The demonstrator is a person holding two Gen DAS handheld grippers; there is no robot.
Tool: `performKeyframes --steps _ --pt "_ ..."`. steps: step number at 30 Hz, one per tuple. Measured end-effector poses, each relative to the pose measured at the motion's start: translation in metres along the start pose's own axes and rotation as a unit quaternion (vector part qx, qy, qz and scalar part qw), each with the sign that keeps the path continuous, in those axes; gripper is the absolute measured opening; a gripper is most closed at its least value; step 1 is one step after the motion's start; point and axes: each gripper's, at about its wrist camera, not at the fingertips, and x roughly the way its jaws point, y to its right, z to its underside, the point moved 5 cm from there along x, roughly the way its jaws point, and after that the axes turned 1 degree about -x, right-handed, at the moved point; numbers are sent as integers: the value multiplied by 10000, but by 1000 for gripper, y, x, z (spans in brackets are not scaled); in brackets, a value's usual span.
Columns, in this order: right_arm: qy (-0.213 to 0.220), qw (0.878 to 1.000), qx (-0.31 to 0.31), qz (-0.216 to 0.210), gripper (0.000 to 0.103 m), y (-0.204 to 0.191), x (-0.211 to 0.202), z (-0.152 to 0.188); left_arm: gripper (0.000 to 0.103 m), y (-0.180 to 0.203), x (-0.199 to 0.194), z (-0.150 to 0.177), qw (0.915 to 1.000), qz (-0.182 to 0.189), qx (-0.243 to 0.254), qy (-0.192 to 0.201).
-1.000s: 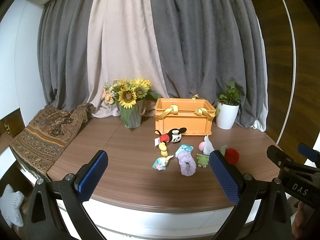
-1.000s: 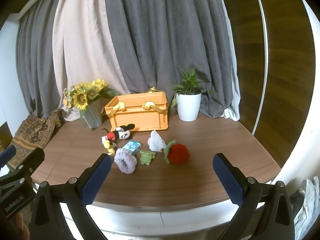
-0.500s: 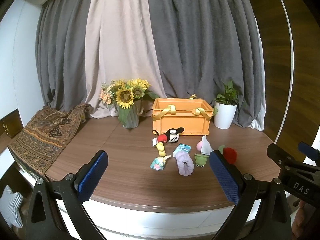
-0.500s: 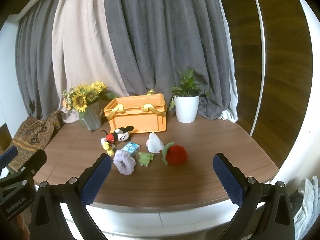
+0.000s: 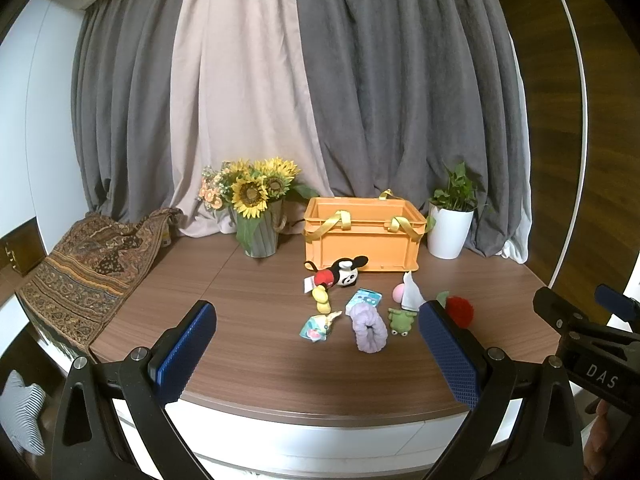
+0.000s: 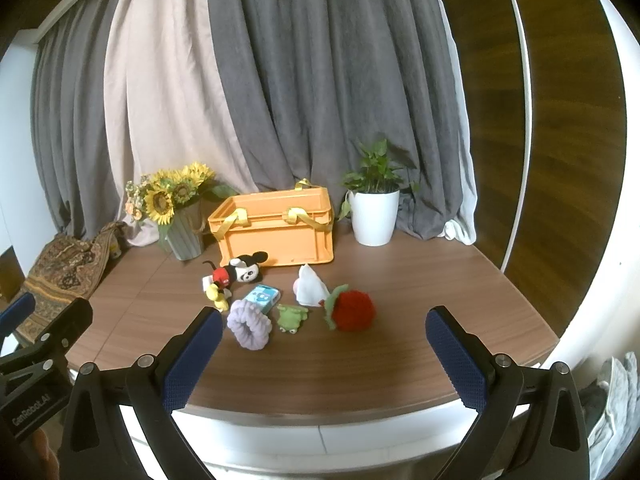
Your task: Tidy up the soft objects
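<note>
Several soft toys lie on the wooden table (image 5: 248, 344) in front of an orange basket (image 5: 362, 236) (image 6: 280, 232): a Mickey plush (image 5: 340, 272) (image 6: 238, 272), a purple scrunchie (image 5: 370, 326) (image 6: 250, 326), a green frog (image 5: 400, 321) (image 6: 291, 317), a red strawberry plush (image 5: 460, 310) (image 6: 352, 308), a white cone toy (image 6: 310, 290) and a small blue pouch (image 6: 262, 296). My left gripper (image 5: 320, 354) and right gripper (image 6: 324, 360) are both open and empty, held back at the table's near edge.
A vase of sunflowers (image 5: 256, 208) stands left of the basket and a white potted plant (image 5: 450, 228) right of it. A patterned cloth (image 5: 88, 268) drapes the table's left end. Curtains hang behind.
Both grippers have drawn back and tilted up a little, so the toys and basket look smaller and lower. Nothing on the table has moved.
</note>
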Motion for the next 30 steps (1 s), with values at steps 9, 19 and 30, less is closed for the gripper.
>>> performKeyframes --steps 9,19,30 --pt "4 10000 -6 -1 103 0 1 1 103 -1 0 0 10000 19 -3 0" --pt "6 10000 -9 -8 103 0 1 1 103 0 0 0 10000 -3 1 -3" --pt "-52 10000 -31 -36 103 -3 4 0 103 -5 6 -2 10000 -13 1 -68"
